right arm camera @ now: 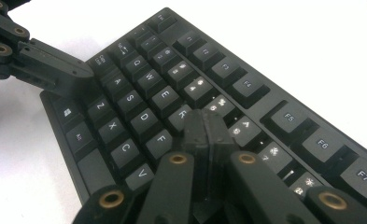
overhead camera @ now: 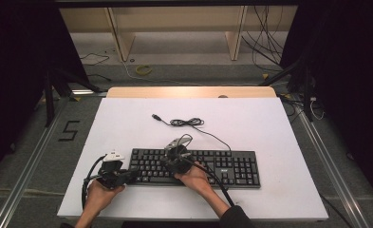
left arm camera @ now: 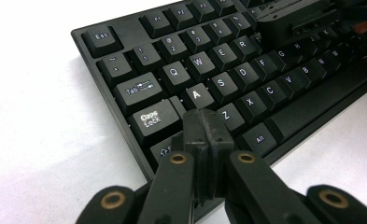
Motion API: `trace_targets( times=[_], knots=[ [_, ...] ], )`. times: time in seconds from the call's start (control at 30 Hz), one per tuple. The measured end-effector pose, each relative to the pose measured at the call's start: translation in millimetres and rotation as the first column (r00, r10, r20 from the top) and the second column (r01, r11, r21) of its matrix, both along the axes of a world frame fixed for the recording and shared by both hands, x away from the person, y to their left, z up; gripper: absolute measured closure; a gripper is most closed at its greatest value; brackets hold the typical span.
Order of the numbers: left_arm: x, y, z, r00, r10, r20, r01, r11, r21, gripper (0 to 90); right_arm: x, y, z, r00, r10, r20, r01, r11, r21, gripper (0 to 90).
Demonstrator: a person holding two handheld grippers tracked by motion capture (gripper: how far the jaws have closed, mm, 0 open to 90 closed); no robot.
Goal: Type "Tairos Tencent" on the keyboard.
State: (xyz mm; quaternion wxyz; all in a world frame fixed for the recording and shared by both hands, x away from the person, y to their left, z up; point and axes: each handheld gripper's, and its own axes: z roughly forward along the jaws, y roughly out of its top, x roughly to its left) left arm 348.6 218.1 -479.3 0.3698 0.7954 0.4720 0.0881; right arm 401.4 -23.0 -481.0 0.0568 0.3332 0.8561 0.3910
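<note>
Typing on keyboard (overhead camera: pixel 193 166), which lies at 6 o'clock on the worktop (overhead camera: pixel 127 118), near the front edge. Left gripper (left arm camera: pixel 203 122) has jaws closed, empty, tip over the Shift/Z area. Right gripper (right arm camera: pixel 205 125) also closed, empty, tip around R/T/5. Press straight down, one key per tip, keep tips clear of neighbours. Loose cable (overhead camera: pixel 186 122) at 12 o'clock. Worktop is white, matte; dark room, floor cables behind.

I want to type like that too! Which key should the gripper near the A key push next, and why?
Probably a small dip of the left gripper straight down. Its black jaws are shut together, and their tip hangs at the left end of the black plastic keyboard, just below the A key, beside Caps Lock. Whether it already touches a key, I can't tell.
</note>
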Motion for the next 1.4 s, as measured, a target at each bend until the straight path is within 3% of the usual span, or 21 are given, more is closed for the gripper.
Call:
trace_targets(
  times=[0.27, 0.67, 1.07, 1.4],
  knots=[
    [-0.5, 0.4, 1.6, 1.0000, 0.000, 0.008, 0.000, 1.0000, -0.003, 89.2, 0.6, -1.7, 1.1, 0.9999, -0.003, -0.010, 0.003, 1.000, 0.014, 90.0],
    [-3.8, 1.3, 11.3, 0.9985, -0.001, 0.055, 0.004, 0.9985, -0.054, 82.1, -2.0, -10.8, 11.9, 1.0000, -0.002, 0.007, 0.002, 0.998, 0.060, 84.7],
    [-0.3, -2.5, 14.1, 0.9985, 0.018, 0.052, -0.014, 0.9973, -0.071, 56.0, -8.0, -24.1, 20.1, 0.9999, 0.010, 0.004, -0.010, 0.995, 0.096, 66.9],
    [4.6, -5.4, 19.0, 0.9978, 0.034, 0.058, -0.029, 0.9957, -0.088, 45.3, -15.0, -37.5, 25.2, 0.9999, 0.017, -0.002, -0.017, 0.991, 0.136, 52.7]
  ],
)
